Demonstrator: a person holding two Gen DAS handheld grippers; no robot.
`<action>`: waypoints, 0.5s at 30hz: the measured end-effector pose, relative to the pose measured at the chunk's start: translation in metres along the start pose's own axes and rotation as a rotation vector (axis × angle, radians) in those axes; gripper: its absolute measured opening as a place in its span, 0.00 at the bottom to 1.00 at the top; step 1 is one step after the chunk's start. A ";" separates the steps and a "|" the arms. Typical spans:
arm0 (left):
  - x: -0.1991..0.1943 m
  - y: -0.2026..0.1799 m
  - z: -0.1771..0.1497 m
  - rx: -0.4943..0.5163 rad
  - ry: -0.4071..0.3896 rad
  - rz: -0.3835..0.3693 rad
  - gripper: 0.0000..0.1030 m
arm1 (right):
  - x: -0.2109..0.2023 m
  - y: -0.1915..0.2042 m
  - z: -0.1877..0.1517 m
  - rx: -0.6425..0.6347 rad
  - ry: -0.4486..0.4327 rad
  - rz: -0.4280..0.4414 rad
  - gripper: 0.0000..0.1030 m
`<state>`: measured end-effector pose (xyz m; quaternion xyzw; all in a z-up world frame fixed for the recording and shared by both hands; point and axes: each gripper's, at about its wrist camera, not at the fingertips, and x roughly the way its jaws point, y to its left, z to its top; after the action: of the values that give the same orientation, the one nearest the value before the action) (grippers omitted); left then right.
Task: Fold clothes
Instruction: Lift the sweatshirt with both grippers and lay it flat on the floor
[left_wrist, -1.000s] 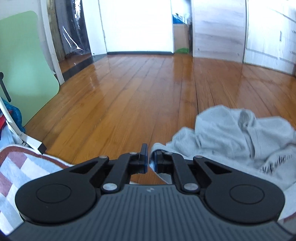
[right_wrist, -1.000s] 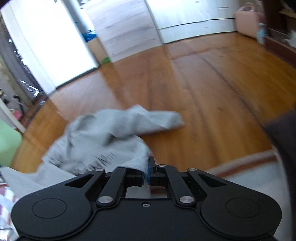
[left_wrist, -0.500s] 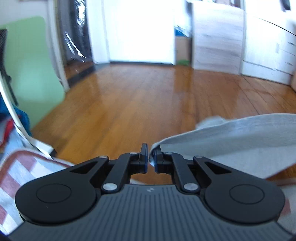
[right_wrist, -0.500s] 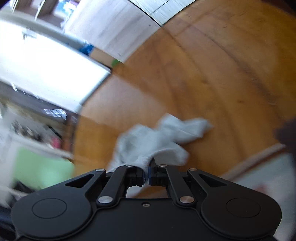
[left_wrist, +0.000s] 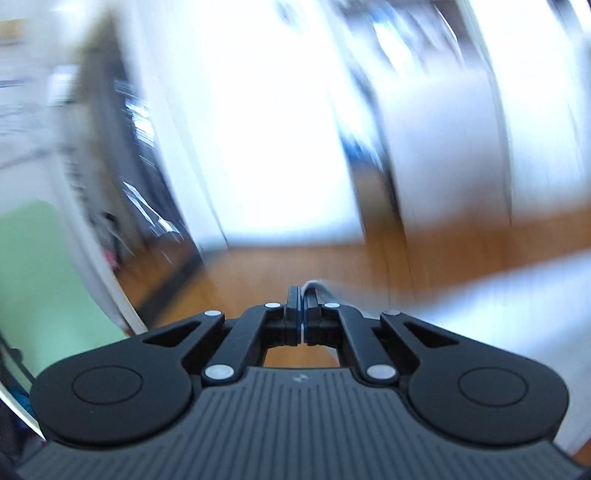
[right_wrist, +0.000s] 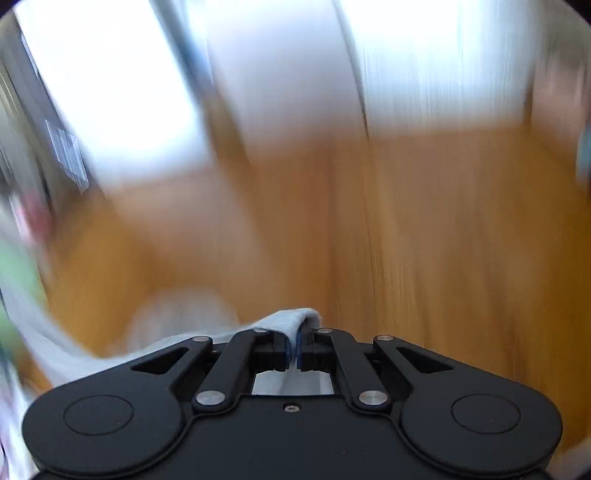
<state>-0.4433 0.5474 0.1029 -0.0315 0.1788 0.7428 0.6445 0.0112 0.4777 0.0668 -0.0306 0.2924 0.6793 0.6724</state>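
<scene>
Closest to us, our left tool (left_wrist: 303, 314) is pinched together on an edge of the grey garment (left_wrist: 517, 317), which streams away to the right as a pale, blurred band. Our right tool (right_wrist: 291, 343) is likewise clamped on a fold of the same grey cloth (right_wrist: 291, 321), which humps over its fingertips and trails off to the left.

A second ago the garment lay crumpled on the wooden floor (right_wrist: 424, 229) in front of us. Half a second ago it was already lifted into a sheet between the two tools. Now both cameras have swung upward: the floor has dropped low in each view, and the white door (left_wrist: 266, 122) and pale cupboards (left_wrist: 443, 147) fill the upper part. Everything beyond the tools is smeared with motion blur, so we cannot make out the garment's shape or how much hangs below.

We judge that we are raising and shaking the garment out by two held points, an early step before it can be laid flat and folded. No fold looks made yet.

Far left, a green panel (left_wrist: 40, 280) stands beside the doorway.
</scene>
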 end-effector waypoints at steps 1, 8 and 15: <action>-0.023 0.011 0.021 -0.054 -0.065 0.000 0.01 | -0.033 0.007 0.025 0.024 -0.133 0.020 0.04; -0.144 0.046 0.017 -0.234 -0.230 -0.081 0.02 | -0.158 0.008 0.023 -0.034 -0.415 -0.009 0.04; -0.102 0.044 -0.190 -0.421 0.128 -0.117 0.02 | -0.109 -0.073 -0.146 -0.121 -0.079 -0.156 0.04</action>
<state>-0.5036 0.3877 -0.0365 -0.2228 0.0582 0.7217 0.6528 0.0378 0.3107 -0.0324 -0.0671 0.2210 0.6418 0.7313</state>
